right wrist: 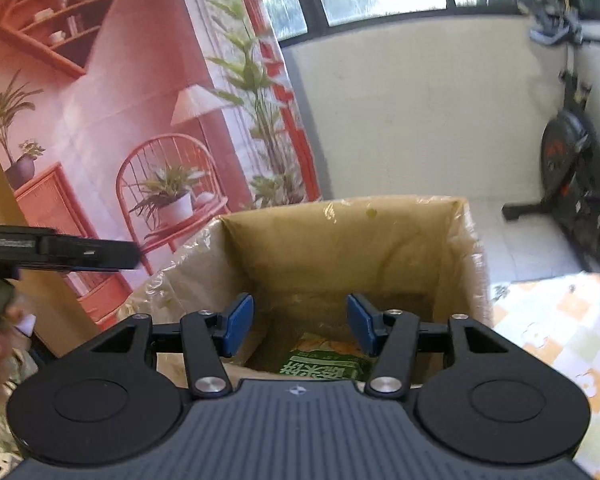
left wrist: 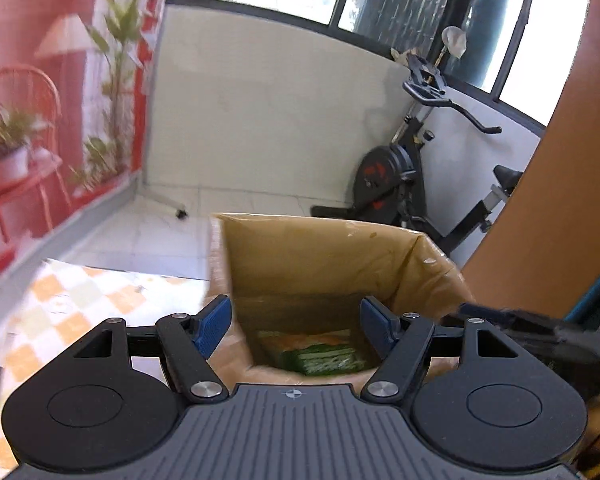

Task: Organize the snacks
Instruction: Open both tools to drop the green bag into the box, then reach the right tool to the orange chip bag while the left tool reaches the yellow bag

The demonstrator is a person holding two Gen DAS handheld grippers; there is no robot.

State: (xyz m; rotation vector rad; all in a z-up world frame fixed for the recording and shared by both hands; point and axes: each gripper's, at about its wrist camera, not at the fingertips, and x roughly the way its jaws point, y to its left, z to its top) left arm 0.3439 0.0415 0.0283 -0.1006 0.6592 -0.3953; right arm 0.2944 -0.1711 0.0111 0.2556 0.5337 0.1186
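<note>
A cardboard box [left wrist: 320, 256], lined with clear plastic film, stands open in front of both grippers. At its bottom lies a green and orange snack packet [left wrist: 320, 356], which also shows in the right wrist view, snack packet [right wrist: 328, 364], with white print. My left gripper [left wrist: 296, 320] hovers over the box mouth, its blue pads wide apart with nothing between them. My right gripper [right wrist: 300, 320] hangs over the same box [right wrist: 340, 248], jaws apart and empty. Neither touches the packet. The other tool's black body [right wrist: 60, 252] shows at the left edge.
The box rests on a table with an orange-checked cloth [left wrist: 72, 312]. An exercise bike [left wrist: 404, 168] stands on the white tiled floor behind. A printed red room backdrop [right wrist: 100, 128] hangs at the left, and an orange-brown panel [left wrist: 560, 200] rises at the right.
</note>
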